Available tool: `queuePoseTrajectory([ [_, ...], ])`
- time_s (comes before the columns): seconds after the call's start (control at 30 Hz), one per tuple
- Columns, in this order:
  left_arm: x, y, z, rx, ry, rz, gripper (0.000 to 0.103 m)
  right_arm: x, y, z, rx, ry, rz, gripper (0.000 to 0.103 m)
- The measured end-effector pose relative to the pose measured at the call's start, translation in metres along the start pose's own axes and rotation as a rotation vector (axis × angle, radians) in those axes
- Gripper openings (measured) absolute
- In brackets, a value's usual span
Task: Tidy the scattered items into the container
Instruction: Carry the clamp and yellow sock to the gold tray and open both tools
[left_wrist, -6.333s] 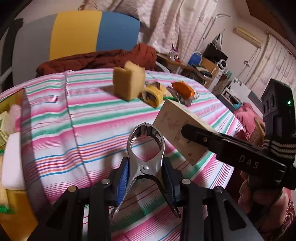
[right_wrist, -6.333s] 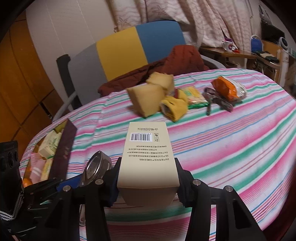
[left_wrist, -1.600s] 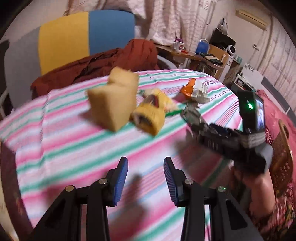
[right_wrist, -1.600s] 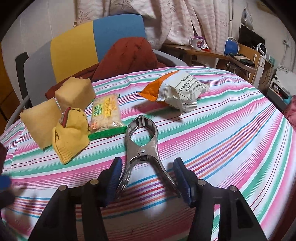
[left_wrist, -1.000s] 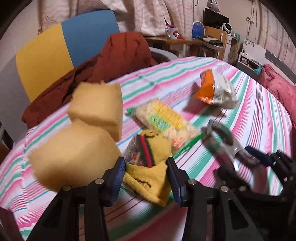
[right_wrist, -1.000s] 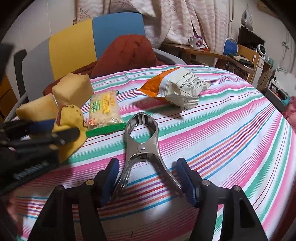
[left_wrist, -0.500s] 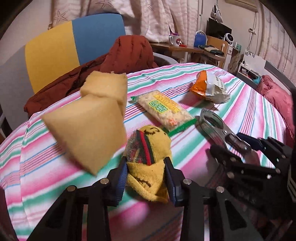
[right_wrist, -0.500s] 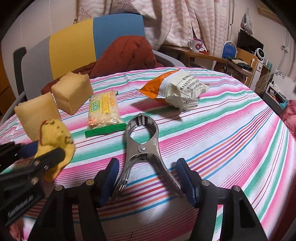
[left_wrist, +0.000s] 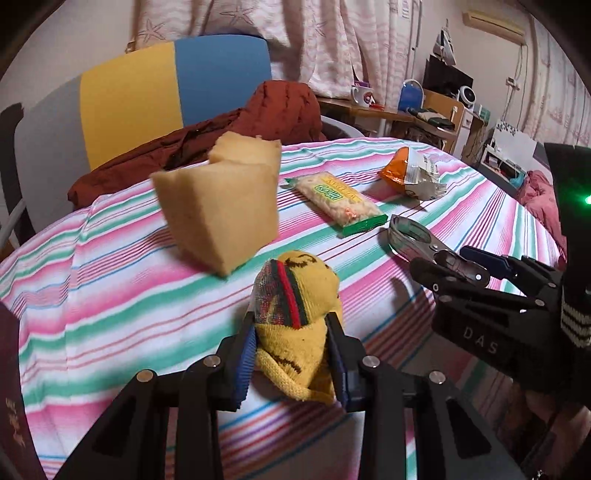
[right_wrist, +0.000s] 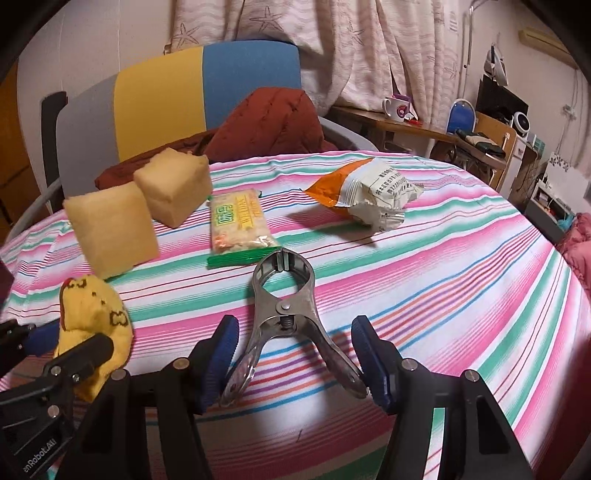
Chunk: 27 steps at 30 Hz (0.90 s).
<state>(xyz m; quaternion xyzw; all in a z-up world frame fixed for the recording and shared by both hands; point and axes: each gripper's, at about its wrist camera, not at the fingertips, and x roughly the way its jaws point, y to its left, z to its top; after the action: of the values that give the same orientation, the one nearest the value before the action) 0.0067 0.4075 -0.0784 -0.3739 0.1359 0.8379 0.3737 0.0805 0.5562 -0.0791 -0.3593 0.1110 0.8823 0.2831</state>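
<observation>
My left gripper (left_wrist: 293, 356) is shut on a rolled yellow sock (left_wrist: 297, 314) and holds it just above the striped tablecloth; the sock also shows in the right wrist view (right_wrist: 94, 317). My right gripper (right_wrist: 295, 354) is open, its fingers on either side of a metal spring clamp (right_wrist: 286, 299) lying on the cloth; the clamp also shows in the left wrist view (left_wrist: 413, 238). Two yellow sponges (right_wrist: 110, 229) (right_wrist: 173, 190), a green-edged snack bar (right_wrist: 238, 225) and an orange-and-white snack bag (right_wrist: 369, 195) lie farther back.
A dark maroon container edge (left_wrist: 13, 398) shows at far left. The round table (right_wrist: 461, 277) has a striped cloth. A chair (right_wrist: 207, 92) with a red-brown jacket (right_wrist: 273, 125) stands behind it. A desk with a mug (right_wrist: 397, 107) is at back right.
My left gripper has closed on the yellow sock and lifted it slightly back from the sponges. My right gripper stays open around the metal clamp.
</observation>
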Motion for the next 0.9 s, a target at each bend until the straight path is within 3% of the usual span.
queuePoseTrajectory([
  [0.4, -0.03, 0.024, -0.028, -0.086, -0.036, -0.007, 0.034, -0.028, 0.042, -0.019, -0.061, -0.021, 0.034, 0.063],
  [0.43, -0.032, 0.026, -0.031, -0.093, -0.04, -0.007, 0.034, -0.032, 0.045, -0.021, -0.062, -0.024, 0.043, 0.057],
  [0.47, -0.036, 0.03, -0.035, -0.103, -0.043, -0.007, 0.034, -0.034, 0.047, -0.022, -0.062, -0.023, 0.054, 0.04],
  [0.77, -0.071, 0.048, -0.073, -0.117, -0.085, -0.005, 0.034, -0.049, 0.062, -0.037, -0.034, 0.004, 0.124, 0.042],
  [0.83, -0.077, 0.049, -0.082, -0.101, -0.102, -0.002, 0.034, -0.05, 0.058, -0.036, -0.014, 0.005, 0.131, 0.047],
  [0.9, -0.081, 0.05, -0.087, -0.091, -0.117, -0.007, 0.034, -0.05, 0.052, -0.031, 0.006, -0.014, 0.104, 0.07],
])
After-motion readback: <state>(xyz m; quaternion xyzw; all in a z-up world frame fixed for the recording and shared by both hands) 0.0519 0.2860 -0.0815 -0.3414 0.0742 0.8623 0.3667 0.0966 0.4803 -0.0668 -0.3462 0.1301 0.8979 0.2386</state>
